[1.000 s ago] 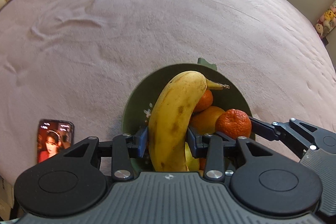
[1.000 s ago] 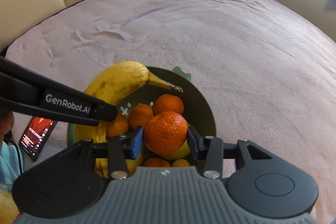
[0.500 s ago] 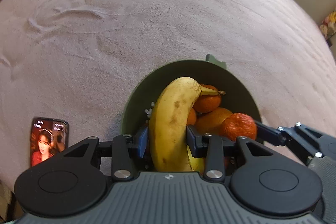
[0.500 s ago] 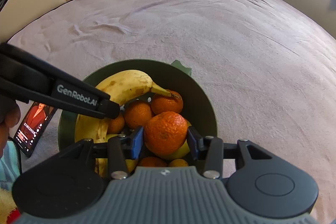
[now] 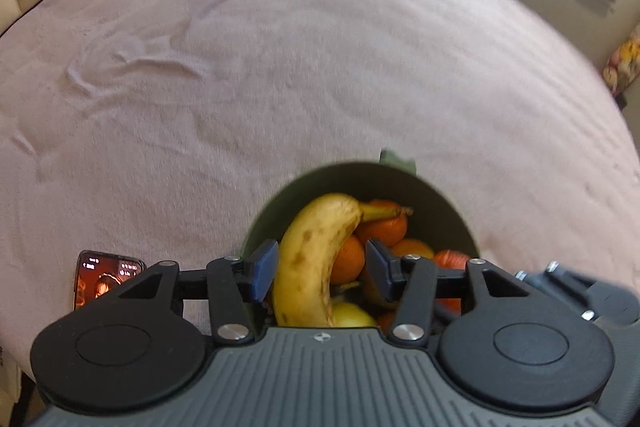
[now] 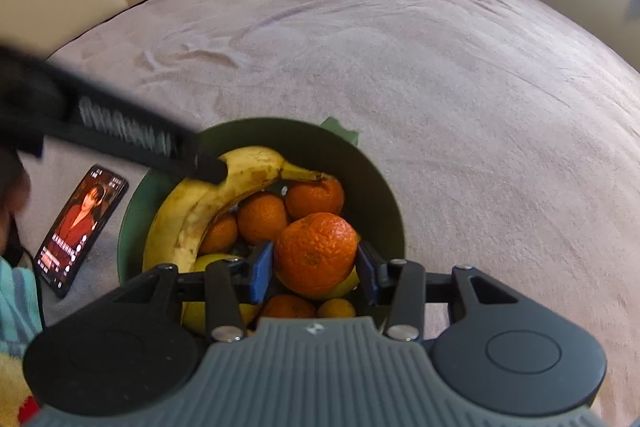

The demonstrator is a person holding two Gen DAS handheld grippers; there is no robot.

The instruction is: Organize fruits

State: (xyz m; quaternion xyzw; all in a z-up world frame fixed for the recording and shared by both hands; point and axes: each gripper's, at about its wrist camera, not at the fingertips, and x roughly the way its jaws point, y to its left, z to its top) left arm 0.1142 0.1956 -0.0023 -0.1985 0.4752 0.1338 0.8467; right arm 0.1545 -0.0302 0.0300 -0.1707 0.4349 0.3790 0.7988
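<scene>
Left gripper (image 5: 320, 269) jaws opening, pads clear of banana (image 5: 316, 251) lying in green bowl (image 6: 376, 171), stem toward 2 o'clock; right gripper (image 6: 316, 271) pinching tangerine (image 6: 316, 253) over bowl.

The left gripper (image 5: 320, 269) was closed on the banana (image 5: 316, 251) before; now its jaws are opening and a gap shows on the right side. The banana has come down into the green bowl (image 5: 448, 203), onto the mandarins (image 6: 262, 213).
</scene>
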